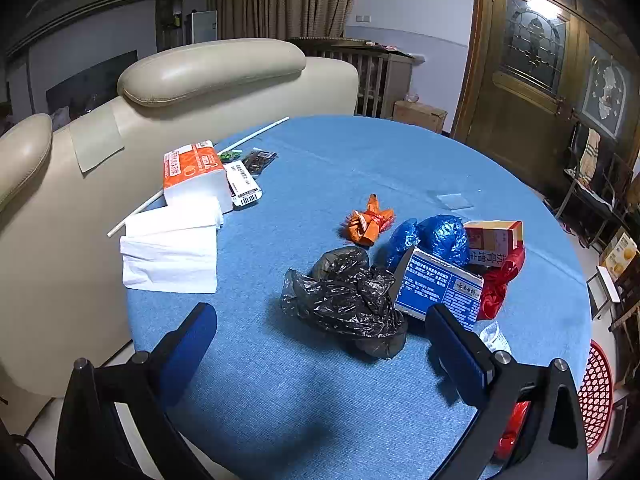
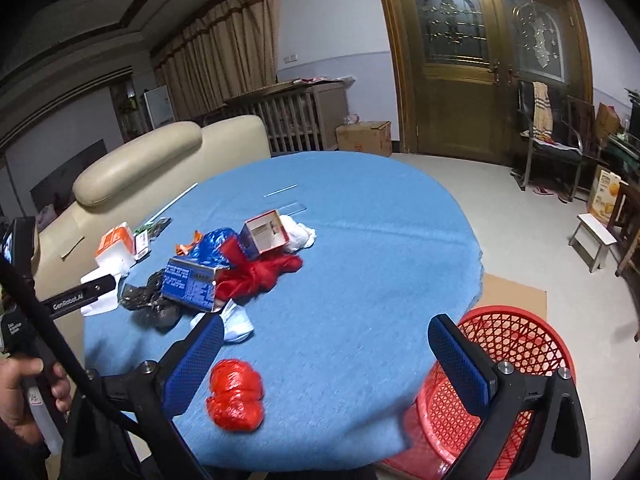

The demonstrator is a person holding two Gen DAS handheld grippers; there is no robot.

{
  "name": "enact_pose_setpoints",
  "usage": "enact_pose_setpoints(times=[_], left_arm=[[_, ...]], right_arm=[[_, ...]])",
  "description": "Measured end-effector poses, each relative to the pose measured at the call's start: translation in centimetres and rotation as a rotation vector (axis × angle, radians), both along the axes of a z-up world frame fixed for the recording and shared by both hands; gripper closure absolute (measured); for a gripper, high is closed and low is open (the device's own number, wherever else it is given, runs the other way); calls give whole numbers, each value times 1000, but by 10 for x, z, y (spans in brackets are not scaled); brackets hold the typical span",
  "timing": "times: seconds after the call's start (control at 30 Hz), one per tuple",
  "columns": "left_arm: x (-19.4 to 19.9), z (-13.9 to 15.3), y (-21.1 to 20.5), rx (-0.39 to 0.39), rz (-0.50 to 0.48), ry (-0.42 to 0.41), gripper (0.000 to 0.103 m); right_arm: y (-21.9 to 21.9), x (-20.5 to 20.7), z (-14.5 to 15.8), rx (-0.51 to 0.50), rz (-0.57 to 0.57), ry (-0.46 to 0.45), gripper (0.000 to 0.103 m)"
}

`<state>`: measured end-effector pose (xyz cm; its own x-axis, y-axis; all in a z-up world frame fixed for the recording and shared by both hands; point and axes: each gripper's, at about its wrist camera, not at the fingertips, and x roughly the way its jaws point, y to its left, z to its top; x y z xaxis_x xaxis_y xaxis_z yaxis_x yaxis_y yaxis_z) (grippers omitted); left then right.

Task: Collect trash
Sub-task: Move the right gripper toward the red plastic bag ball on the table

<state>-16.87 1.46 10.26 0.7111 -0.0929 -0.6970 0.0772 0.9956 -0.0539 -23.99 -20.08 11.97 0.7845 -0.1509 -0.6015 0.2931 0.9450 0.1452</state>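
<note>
A pile of trash lies on the round blue table point(image 1: 328, 168): a crumpled black plastic bag point(image 1: 348, 296), a blue printed box point(image 1: 440, 288), blue foil bags point(image 1: 444, 238), an orange wrapper point(image 1: 368, 220), a red bag point(image 1: 500, 280) and an orange-red carton point(image 1: 494, 236). My left gripper point(image 1: 320, 340) hovers open just short of the black bag. My right gripper point(image 2: 326, 354) is open above the table's near edge, with a red crumpled ball point(image 2: 236, 396) lying just inside its left finger. A red mesh basket point(image 2: 500, 364) stands on the floor beside the table.
A tissue pack point(image 1: 192, 172) with loose white tissues point(image 1: 172, 248), a white stick point(image 1: 256, 134) and small packets lie at the table's left. A cream sofa point(image 1: 208, 68) backs the table. A small stool point(image 2: 594, 240), chairs and cardboard boxes stand on the floor to the right.
</note>
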Motion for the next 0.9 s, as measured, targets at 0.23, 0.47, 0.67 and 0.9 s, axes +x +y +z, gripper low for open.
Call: enact_pose_setpoints(times=[0.23,0.47,0.67,0.9], left_arm=[[0,-1,-1,-4,-4,4,0],[0,0,-1,-8,-7,2,0],[-2,1,0,-8,-8,-2,0],[-4,2,0,-10,-10,-6,0]], right_arm=[[10,-2,-4,-4,22,10,0],[14,-4,-4,-7,31,12,0],[18,-6,-4,-10,41,11,0],[23,-10,-3,-11,52,8,0]])
